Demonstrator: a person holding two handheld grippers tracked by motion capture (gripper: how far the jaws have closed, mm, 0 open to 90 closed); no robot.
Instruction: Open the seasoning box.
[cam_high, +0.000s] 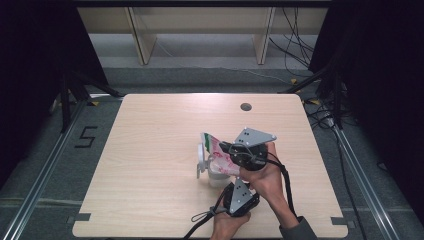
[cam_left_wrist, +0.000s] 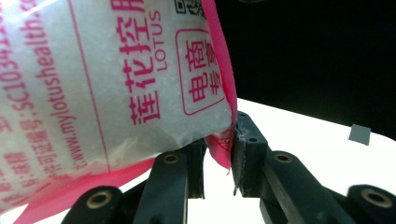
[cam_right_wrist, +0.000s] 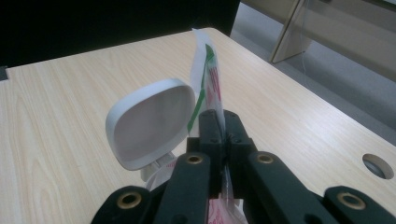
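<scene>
High view, one pink bag (cam_high: 220, 152), one white container (cam_high: 216, 175), two grippers.

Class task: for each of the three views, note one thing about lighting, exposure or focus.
High view: evenly lit table, dark surroundings. Left gripper view: table blown out white, bag close but its print readable. Right gripper view: the near black gripper slightly soft, white lid sharp.

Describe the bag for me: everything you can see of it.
The bag is a clear plastic pouch with pink edges, pink Chinese print and "LOTUS", plus green on one side, holding white granules. It hangs tilted over the white container with its flip lid open. The right gripper pinches one edge; the left gripper has a pink corner between its jaws.
</scene>
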